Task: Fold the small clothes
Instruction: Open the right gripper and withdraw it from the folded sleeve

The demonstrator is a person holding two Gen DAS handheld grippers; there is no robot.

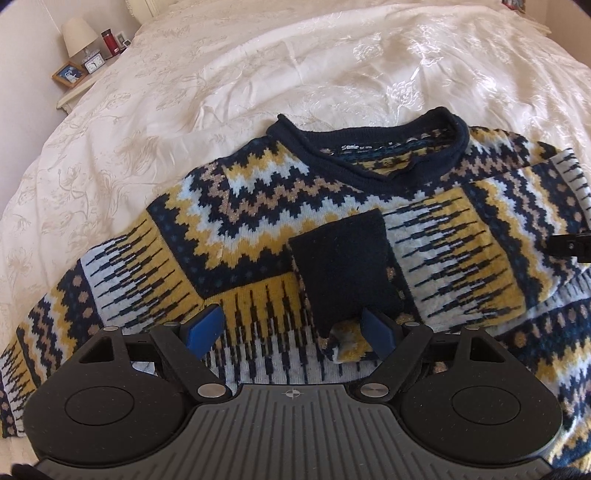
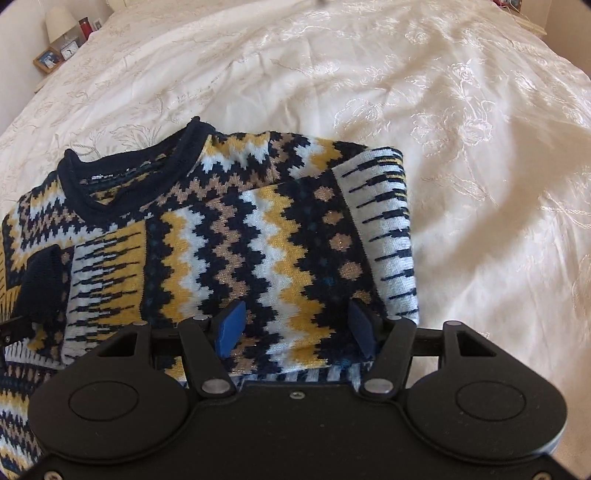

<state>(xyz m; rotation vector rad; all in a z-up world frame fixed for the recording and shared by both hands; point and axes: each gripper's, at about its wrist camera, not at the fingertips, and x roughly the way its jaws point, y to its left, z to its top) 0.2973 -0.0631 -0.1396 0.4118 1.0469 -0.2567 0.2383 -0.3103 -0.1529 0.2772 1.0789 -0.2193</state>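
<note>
Where zigzags run, chunky knit sweater [image 1: 258, 229] on embroidered bedspread [image 1: 258, 74].

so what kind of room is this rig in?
Most likely a bedroom: the sweater lies on a bed with a cream bedspread, and a nightstand beside it holds a lamp and clock.

I see bright daylight from the right; glare sheens the bedspread [image 1: 369, 66]. Both fisheye views bow and darken at the corners; focus is sharp throughout.
</note>
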